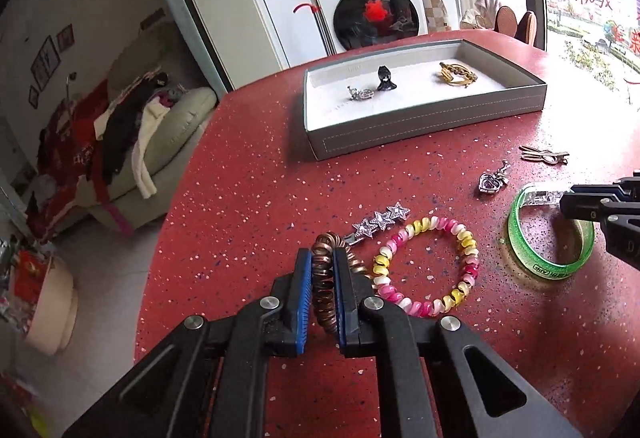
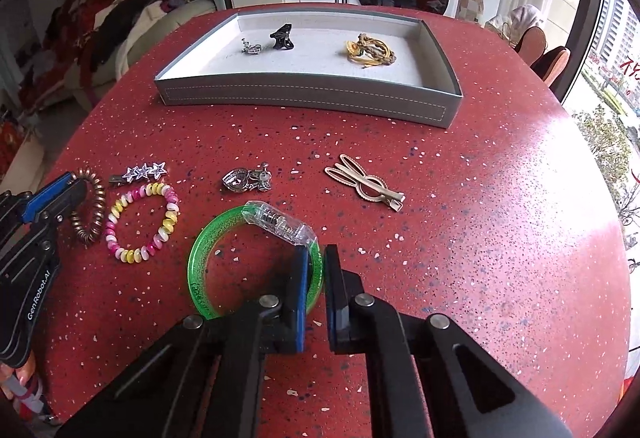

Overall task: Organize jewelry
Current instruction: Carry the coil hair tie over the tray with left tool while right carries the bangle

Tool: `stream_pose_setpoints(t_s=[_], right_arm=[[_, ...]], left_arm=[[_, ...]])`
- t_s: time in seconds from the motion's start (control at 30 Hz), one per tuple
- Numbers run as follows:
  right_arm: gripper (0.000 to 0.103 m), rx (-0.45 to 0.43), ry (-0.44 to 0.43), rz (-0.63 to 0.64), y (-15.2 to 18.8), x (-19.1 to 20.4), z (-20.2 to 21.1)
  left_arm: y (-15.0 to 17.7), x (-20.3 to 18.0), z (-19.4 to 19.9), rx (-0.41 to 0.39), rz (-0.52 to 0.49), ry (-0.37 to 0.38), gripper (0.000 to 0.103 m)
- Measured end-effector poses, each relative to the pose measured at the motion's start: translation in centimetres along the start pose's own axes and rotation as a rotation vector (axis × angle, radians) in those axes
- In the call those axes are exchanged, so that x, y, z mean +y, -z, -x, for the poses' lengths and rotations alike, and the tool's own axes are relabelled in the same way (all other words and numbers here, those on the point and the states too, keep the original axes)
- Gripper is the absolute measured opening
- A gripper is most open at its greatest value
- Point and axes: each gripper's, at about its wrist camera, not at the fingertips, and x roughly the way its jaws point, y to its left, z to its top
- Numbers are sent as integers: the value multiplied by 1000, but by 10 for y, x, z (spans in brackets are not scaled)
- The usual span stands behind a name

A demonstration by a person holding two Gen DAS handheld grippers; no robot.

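Note:
My left gripper is shut on a brown spiral hair tie, low over the red table; it also shows in the right wrist view. My right gripper straddles the rim of a green bangle with a clear clasp, and its jaws stand close on the rim. The bangle also shows in the left wrist view. A pink and yellow bead bracelet, a star hair clip, a silver heart pendant and a gold hair clip lie on the table.
A grey tray with a white lining stands at the far side of the red table; it holds a silver charm, a black clip and a yellow cord bracelet. A sofa and a washing machine stand beyond the table.

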Motion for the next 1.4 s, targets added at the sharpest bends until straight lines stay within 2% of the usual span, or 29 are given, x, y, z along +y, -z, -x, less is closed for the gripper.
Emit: stream_pose_setpoints(t_s=[0.07, 0.17, 0.33, 0.6, 1.07, 1.4], right_arm=[[9, -10, -5, -9, 0, -3, 3], [9, -25, -18, -29, -2, -8, 8], [9, -53, -54, -58, -5, -15, 17], [9, -90, -103, -98, -19, -24, 30], [9, -118, -124, -119, -60, -44, 31], [9, -113, -131, -123, -111, -59, 14]], left_arm=[[1, 4, 6, -29, -2, -5, 29], [0, 17, 12, -47, 49, 44, 29], [-5, 42, 15, -32, 160, 146, 29], [-20, 62, 17, -17, 265, 220, 29], [-73, 60, 10, -49, 284, 325, 29], [-127, 52, -17, -37, 259, 386, 29]])
